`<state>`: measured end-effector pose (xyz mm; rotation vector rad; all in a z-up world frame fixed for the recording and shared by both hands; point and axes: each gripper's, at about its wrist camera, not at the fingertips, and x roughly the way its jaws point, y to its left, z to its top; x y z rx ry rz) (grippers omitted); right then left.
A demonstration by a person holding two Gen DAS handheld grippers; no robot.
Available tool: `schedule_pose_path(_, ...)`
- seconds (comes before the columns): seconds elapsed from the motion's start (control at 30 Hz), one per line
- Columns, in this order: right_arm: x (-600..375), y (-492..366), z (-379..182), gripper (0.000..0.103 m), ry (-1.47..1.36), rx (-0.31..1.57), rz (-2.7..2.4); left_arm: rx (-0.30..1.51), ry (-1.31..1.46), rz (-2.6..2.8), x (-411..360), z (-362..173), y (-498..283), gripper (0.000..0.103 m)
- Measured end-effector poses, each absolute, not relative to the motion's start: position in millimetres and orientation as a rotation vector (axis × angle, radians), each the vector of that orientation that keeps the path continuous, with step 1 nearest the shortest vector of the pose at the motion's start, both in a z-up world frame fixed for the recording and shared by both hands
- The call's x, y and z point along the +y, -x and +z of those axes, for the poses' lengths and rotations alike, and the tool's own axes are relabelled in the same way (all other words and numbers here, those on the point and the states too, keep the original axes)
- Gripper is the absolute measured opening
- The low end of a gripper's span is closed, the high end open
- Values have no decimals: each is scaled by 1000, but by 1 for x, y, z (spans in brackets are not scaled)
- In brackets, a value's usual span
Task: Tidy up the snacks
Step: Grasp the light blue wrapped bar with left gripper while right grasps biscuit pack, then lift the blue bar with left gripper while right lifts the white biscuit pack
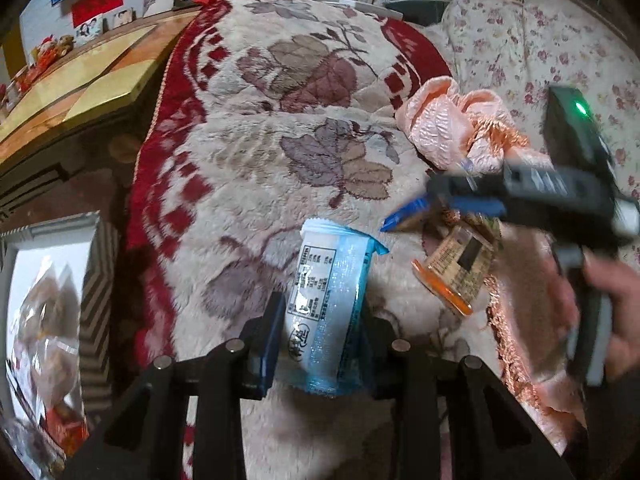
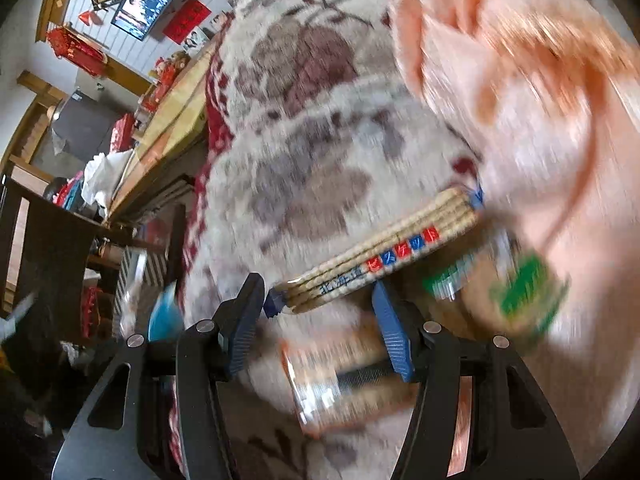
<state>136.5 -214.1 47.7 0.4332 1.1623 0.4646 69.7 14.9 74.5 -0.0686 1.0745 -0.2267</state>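
Left gripper (image 1: 320, 336) clamped on blue-white snack packet (image 1: 330, 300), lifted clear for box (image 1: 94, 280) at left; right gripper (image 2: 320, 320) clamped on biscuit pack (image 2: 376, 252) (blurred).

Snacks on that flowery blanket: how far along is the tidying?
Midway, it seems. The white box at the left already holds wrapped snacks. In hand: the left gripper clamps a blue-and-white packet; the right gripper sits around a biscuit pack. An orange-edged packet remains beneath it.
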Motion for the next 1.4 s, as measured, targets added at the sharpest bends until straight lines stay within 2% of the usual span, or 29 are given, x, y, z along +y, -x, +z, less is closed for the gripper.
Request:
schedule_pose_path(0.2, -198, -163, 63, 57, -317, 1140, 488, 1064, 98, -213, 23, 78, -65, 35)
schedule_pose_path(0.23, -198, -163, 64, 58, -290, 1132, 487, 1066, 98, -213, 22, 77, -65, 35)
schedule_pose_path(0.27, -198, -163, 65, 64, -266, 1128, 489, 1068, 98, -215, 21, 75, -64, 35)
schedule_pose_path(0.33, -198, -164, 66, 66, -194, 1124, 506, 1069, 102, -217, 20, 74, -63, 35)
schedule_pose_path(0.6, -156, -162, 51, 66, 612, 1096, 678, 1065, 136, -222, 21, 76, -53, 35)
schedule_pose_path(0.73, -144, -172, 42, 66, 848, 1066, 761, 1067, 146, -217, 21, 75, -52, 35)
schedule_pose_path(0.9, -134, -194, 32, 67, 909, 1079, 862, 1086, 166, -204, 24, 66, -54, 35)
schedule_pose_path(1.1, -120, -220, 16, 76, 947, 1120, 959, 1107, 158, -195, 21, 57, -60, 35)
schedule_pose_path(1.33, -117, -250, 1, 77, 767, 1204, 926, 1120, 168, -190, 19, 53, -64, 35)
schedule_pose_path(1.4, -122, -253, 0, 69, 705, 1208, 897, 1113, 183, -186, 21, 55, -63, 35)
